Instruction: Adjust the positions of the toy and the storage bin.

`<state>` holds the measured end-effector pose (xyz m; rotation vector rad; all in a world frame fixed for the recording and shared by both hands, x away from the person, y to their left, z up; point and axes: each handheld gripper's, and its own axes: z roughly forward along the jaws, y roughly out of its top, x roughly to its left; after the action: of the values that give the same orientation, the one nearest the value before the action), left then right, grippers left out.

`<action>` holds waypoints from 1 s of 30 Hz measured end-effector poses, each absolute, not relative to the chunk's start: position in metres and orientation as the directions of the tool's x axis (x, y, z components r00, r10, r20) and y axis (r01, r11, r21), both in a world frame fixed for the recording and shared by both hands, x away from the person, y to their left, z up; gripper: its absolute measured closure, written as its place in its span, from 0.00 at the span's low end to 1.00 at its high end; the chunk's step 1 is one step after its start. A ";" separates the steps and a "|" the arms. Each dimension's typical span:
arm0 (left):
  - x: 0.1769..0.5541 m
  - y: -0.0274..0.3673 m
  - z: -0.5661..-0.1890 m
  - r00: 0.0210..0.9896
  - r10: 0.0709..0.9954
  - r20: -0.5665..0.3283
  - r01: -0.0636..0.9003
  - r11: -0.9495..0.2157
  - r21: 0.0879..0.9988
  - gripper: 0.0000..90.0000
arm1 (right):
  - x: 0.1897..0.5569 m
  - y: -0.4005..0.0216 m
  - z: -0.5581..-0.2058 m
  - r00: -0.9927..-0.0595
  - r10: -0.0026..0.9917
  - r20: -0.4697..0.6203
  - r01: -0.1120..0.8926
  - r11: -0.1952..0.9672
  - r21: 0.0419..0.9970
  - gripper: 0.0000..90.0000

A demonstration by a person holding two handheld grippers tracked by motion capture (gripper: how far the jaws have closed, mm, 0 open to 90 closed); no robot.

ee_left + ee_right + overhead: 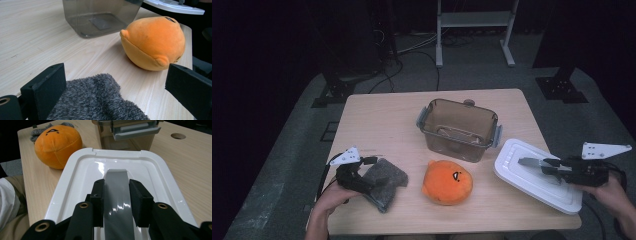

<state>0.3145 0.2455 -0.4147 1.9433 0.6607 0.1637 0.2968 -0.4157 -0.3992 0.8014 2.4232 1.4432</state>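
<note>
A white lid [522, 175] lies slanted at the table's right edge, and my right gripper [548, 166] is shut on its grey handle [528, 162]. In the right gripper view the jaws of the right gripper [116, 192] press both sides of the handle [116, 180] above the lid [82, 170]. My left gripper [364, 174] stands open at the front left with a grey fuzzy cloth [387, 182] between its jaws. From the left gripper [116, 77], the cloth [97, 100] touches one jaw and the other stands well clear.
An orange plush [447, 182] sits at front centre, also seen as the plush [152, 42] beyond the cloth. A clear brown container [452, 142] with grey latches stands open behind it. A round hole [178, 136] is in the tabletop. The floor beyond holds cables and stands.
</note>
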 end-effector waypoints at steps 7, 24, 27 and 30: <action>0.314 0.246 -0.414 0.840 0.515 -0.172 0.373 -0.318 0.872 0.03 | 0.300 -0.409 -0.408 -0.836 0.539 0.103 0.349 0.377 0.858 0.73; 0.314 0.245 -0.415 0.845 0.508 -0.169 0.369 -0.325 0.871 0.03 | 0.305 -0.396 -0.432 -0.843 0.525 0.119 0.360 0.385 0.850 0.73; 0.314 0.245 -0.414 0.845 0.507 -0.168 0.368 -0.324 0.871 0.03 | 0.306 -0.395 -0.435 -0.842 0.526 0.124 0.365 0.384 0.848 0.73; 0.314 0.246 -0.414 0.844 0.509 -0.168 0.368 -0.323 0.872 0.03 | 0.307 -0.394 -0.438 -0.840 0.527 0.131 0.369 0.377 0.850 0.73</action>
<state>0.3139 0.2456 -0.4143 1.9472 0.6500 0.1641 0.3066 -0.3938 -0.4383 0.8102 2.4685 1.4583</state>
